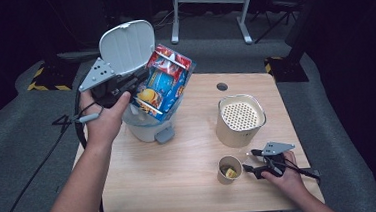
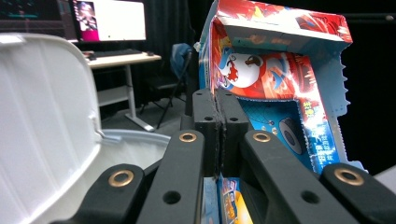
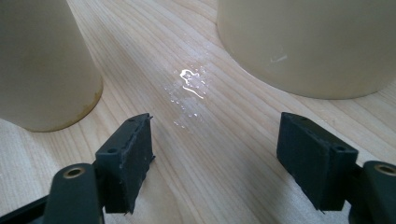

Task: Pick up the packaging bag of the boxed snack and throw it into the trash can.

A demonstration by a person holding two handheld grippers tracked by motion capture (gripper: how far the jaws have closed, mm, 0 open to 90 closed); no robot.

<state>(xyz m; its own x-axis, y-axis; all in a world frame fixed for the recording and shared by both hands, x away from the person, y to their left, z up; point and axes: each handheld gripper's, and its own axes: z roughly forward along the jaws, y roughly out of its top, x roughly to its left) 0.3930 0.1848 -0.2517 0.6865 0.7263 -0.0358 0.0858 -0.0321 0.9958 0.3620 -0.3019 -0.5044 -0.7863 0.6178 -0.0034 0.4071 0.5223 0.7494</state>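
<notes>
Nearest us, at about five o'clock on the wooden worktop [image 1: 181, 181], we see the right tool [image 1: 252, 160] resting low in the right hand [image 1: 284, 175], its jaws spread apart and gripping nothing. Just beside it at nine o'clock stands a small paper cup [image 1: 229, 169] with yellow scraps inside. Beyond it, at about one o'clock from the cup, sits a cream canister [image 1: 240, 120] with a perforated top. Farther off, at ten o'clock on the worktop, the left tool [image 2: 217, 126] is clamped on a colourful carton [image 1: 162, 83], holding it tilted over the open white bin [image 1: 147, 126], whose lid [image 1: 126, 46] stands raised.
</notes>
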